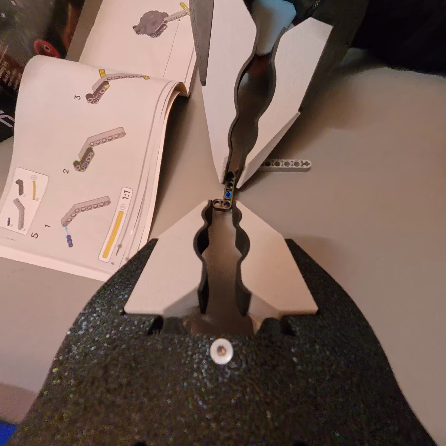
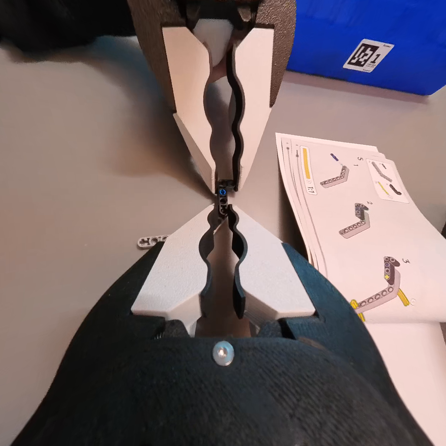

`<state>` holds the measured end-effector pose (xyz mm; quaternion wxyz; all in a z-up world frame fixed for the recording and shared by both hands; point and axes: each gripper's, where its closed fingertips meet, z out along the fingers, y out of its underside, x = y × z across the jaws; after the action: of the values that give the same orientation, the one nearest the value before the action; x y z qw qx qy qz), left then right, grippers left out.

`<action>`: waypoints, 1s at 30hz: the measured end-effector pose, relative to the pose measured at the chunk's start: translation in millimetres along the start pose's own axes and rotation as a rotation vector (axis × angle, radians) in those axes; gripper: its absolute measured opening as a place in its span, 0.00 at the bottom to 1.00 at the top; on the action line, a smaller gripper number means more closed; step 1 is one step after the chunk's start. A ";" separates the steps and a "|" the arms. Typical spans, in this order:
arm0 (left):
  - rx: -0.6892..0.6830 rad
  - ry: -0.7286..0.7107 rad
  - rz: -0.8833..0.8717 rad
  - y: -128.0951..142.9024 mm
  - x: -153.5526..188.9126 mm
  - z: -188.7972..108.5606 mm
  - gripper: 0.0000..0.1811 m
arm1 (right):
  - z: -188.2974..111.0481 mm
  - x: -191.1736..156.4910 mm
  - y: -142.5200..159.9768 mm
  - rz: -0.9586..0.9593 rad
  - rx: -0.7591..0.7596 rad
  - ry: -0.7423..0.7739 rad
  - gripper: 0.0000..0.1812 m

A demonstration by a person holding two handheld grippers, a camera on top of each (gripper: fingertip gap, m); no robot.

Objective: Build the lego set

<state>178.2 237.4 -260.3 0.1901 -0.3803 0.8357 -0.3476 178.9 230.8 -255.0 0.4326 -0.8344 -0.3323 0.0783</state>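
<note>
A small black L-shaped beam (image 1: 228, 187) with a blue pin (image 1: 228, 194) in one hole is held above the table between both grippers, which meet tip to tip. My left gripper (image 1: 222, 205) is shut on its short bent end. My right gripper (image 1: 231, 177) comes in from the opposite side and is shut on the long end. In the right wrist view the same beam (image 2: 222, 199) with the blue pin (image 2: 222, 192) sits between my right gripper (image 2: 222, 211) below and the left gripper (image 2: 225, 184) above. A light grey beam (image 1: 287, 164) lies flat on the table, partly hidden behind the right gripper.
The open instruction booklet (image 1: 84, 156) lies on the grey table (image 1: 362, 217) to the left, its pages curling up; it also shows in the right wrist view (image 2: 362, 217). A blue box (image 2: 350, 29) with a black-and-white tag stands at the back. The grey beam's end (image 2: 152, 241) shows there too. Left and right tips are no more than a few centimetres apart.
</note>
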 end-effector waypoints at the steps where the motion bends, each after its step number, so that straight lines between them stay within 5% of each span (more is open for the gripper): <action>1: 0.000 -0.005 0.017 0.2 0.1 -0.2 0.07 | 0.2 -0.2 -0.4 -0.001 0.001 0.002 0.03; 13: 0.062 -0.006 0.037 -5.9 -1.9 -6.3 0.09 | 1.7 0.6 -0.3 -0.018 -0.002 0.031 0.03; 18: 0.051 -0.009 0.033 -2.7 -4.9 -7.5 0.11 | -5.2 0.2 8.3 -0.046 -0.033 0.045 0.16; 23: 0.046 0.002 0.046 -2.6 -2.0 -6.0 0.12 | -8.9 -0.8 12.8 0.021 -0.029 0.015 0.18; 30: -0.011 -0.005 0.082 2.0 2.4 2.8 0.07 | -2.8 -2.9 10.8 0.093 -0.049 0.001 0.06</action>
<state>177.3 235.3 -263.8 0.2042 -0.3473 0.8520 -0.3342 183.1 222.6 -262.1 0.4083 -0.8592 -0.2949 0.0896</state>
